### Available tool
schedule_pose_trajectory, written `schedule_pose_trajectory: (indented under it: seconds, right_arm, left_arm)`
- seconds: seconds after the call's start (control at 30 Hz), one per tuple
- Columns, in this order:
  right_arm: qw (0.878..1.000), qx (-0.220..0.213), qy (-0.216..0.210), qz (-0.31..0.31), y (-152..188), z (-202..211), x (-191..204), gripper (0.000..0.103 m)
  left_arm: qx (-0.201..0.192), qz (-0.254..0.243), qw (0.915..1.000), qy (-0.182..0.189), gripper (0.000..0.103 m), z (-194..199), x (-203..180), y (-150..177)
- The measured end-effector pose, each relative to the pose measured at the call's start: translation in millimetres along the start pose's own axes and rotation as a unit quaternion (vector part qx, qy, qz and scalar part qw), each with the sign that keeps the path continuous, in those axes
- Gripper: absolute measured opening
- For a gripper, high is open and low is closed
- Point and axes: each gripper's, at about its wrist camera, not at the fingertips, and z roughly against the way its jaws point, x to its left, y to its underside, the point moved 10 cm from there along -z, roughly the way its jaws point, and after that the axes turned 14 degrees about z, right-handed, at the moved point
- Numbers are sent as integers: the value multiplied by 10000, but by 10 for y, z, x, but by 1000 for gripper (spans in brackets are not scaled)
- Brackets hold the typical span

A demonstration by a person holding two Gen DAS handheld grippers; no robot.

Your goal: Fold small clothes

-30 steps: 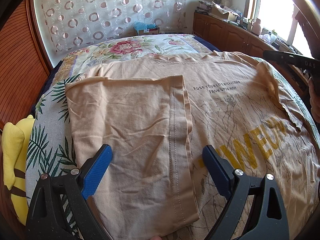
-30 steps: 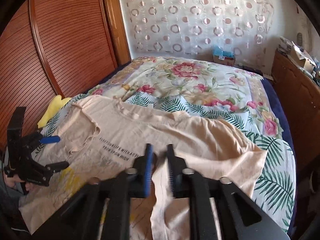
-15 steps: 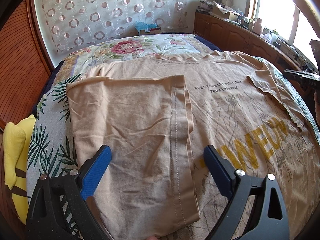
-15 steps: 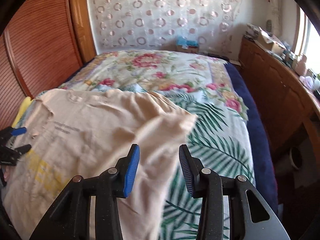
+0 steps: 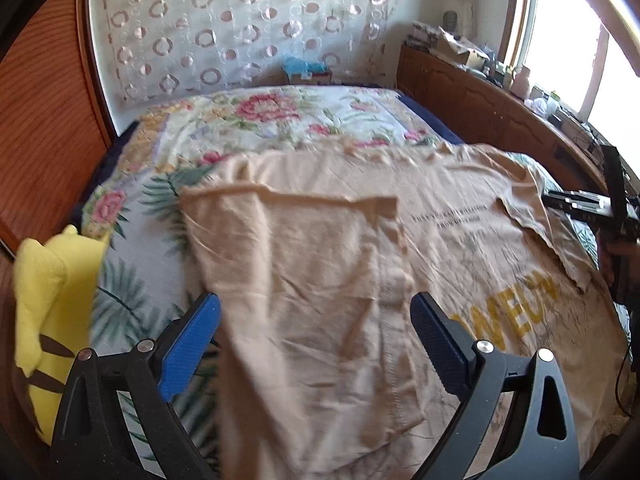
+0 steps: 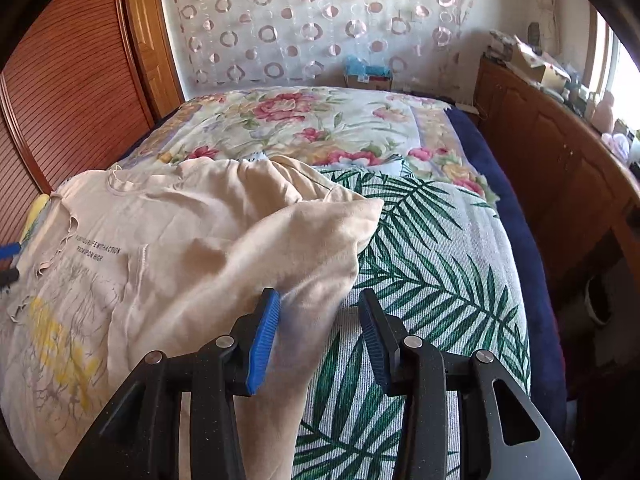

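Observation:
A beige T-shirt (image 5: 460,248) with yellow letters and a small black text line lies spread on the bed. Its left side is folded over the body as a flap (image 5: 304,280). My left gripper (image 5: 316,332) is open and empty, hovering over that flap. My right gripper (image 6: 318,332) is open and empty above the shirt's right edge, where the right side (image 6: 280,240) lies folded over in a rumpled heap. The right gripper also shows at the right edge of the left wrist view (image 5: 592,204). The left gripper's tips show in the right wrist view (image 6: 8,260).
The bed has a palm-leaf cover (image 6: 432,264) and a floral quilt (image 5: 280,116) behind. A yellow plush toy (image 5: 48,292) lies at the bed's left edge. Wooden cabinets (image 6: 560,152) run along the right, a slatted wooden wardrobe (image 6: 72,80) along the left.
My right gripper opened and let go of the shirt's right side, then drew back to the shirt's right edge. My left gripper lifted and shifted slightly left, still open.

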Motion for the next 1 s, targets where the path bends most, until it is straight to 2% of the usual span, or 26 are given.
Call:
schedule_pose_trajectory:
  seconds: [0.2,0.37,0.43,0.6,1.0]
  right_arm:
    - [9998,15,126,158,59,-19,53,47]
    - [9998,12,110,155,72,-13,48,48]
    - [9998,12,112,158,80,-5,41,48]
    - [9998,25,106,151,77,-10,40,48]
    - [9998,41,126,133,85,-24,21,51]
  left_arm:
    - [-140,115,9997,-164,84,-74,364,-334]
    - [35,414,9991,-112,61,-357,626,-527]
    - [135,552,9984,-66,58,-471,691,-580]
    - [259,720,9969,-166,57,-661,819,-663]
    - [297,657,9972,-175,57,-811,842,-729]
